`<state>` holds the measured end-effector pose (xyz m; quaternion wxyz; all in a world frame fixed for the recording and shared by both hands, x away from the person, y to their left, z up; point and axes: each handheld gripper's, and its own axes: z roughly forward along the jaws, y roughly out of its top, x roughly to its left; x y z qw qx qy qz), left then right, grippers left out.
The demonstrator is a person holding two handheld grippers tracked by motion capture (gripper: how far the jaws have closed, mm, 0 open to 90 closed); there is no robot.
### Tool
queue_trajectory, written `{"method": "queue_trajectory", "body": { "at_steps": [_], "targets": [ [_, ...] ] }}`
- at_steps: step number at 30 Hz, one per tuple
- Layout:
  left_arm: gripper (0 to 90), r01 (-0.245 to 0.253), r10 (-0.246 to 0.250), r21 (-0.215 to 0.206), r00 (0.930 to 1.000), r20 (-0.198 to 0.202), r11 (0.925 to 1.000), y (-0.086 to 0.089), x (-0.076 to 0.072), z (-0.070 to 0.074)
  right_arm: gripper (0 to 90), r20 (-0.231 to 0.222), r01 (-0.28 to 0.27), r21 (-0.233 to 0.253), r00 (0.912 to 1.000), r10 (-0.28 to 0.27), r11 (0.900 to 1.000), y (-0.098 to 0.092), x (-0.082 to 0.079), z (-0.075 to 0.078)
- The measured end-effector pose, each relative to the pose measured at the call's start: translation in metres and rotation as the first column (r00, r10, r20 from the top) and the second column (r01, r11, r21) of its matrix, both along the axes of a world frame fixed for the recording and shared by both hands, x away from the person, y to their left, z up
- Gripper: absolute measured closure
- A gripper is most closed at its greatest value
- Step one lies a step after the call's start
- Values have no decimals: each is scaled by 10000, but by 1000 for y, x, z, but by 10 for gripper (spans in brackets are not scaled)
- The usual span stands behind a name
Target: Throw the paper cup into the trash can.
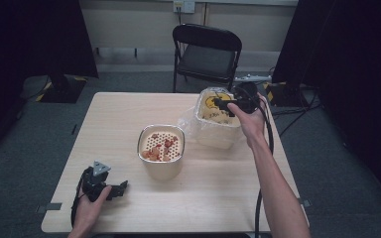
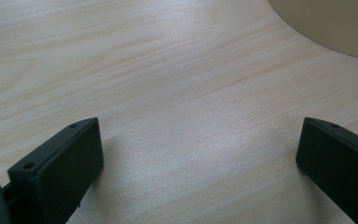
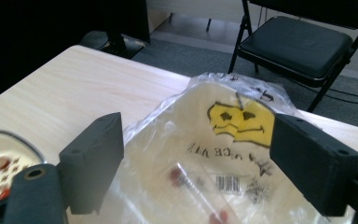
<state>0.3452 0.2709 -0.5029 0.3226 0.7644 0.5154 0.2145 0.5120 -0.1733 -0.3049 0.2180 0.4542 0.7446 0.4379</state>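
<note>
A clear plastic bag (image 1: 213, 116) printed with a yellow smiley face lies crumpled at the far right of the surface (image 1: 129, 114), draped over what looks like a pale tub; through the plastic the right gripper view shows a few small red pieces and a barcode label (image 3: 227, 183). The right hand-held gripper (image 1: 229, 105) hovers right above the bag, jaws spread wide with nothing between them, probably lined up to pinch the plastic or reach into the opening. Just beside the bag, toward the middle of the surface, stands a beige container (image 1: 161, 151) with a perforated insert; reddish-orange bits of food lie on the holes, mostly at the near side, so it seems to serve as a strainer for whatever comes from the bag. The left hand-held gripper (image 1: 110, 191) rests low at the near left corner, well apart from both, jaws wide open and empty over bare wood, apparently parked. A folding chair (image 1: 207, 52) stands beyond the surface.
</note>
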Motion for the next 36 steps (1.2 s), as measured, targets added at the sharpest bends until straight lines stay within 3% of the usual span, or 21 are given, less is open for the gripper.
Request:
{"method": "queue_trajectory", "body": {
  "at_steps": [5,10,15,23,28,33,36],
  "targets": [
    [0,-11,11,-3,10000,3,10000,0,0,0,171,180,-69,-67,9998,70,10000,-4,-18,0],
    [0,2,-2,-2,10000,-5,10000,0,0,0,180,89,-10,-366,10000,13,9993,-10,-43,-5],
    [0,3,-3,1,10000,-4,10000,0,0,0,178,-12,-126,-192,9999,126,9997,-20,-66,-16],
    [0,2,-2,-2,10000,-2,10000,0,0,0,176,21,-399,-328,9992,400,9987,-25,-110,-39],
    [0,-1,1,2,10000,1,10000,0,0,0,176,-254,-478,-437,9986,467,9979,-30,-133,-68],
    [0,-6,6,-5,10000,1,10000,0,0,0,174,-525,-281,-429,9983,258,9987,-34,-147,-106],
    [0,0,0,3,10000,-1,10000,0,0,0,172,-899,-345,-798,9956,273,9962,-33,-151,-129]
  ]
}}
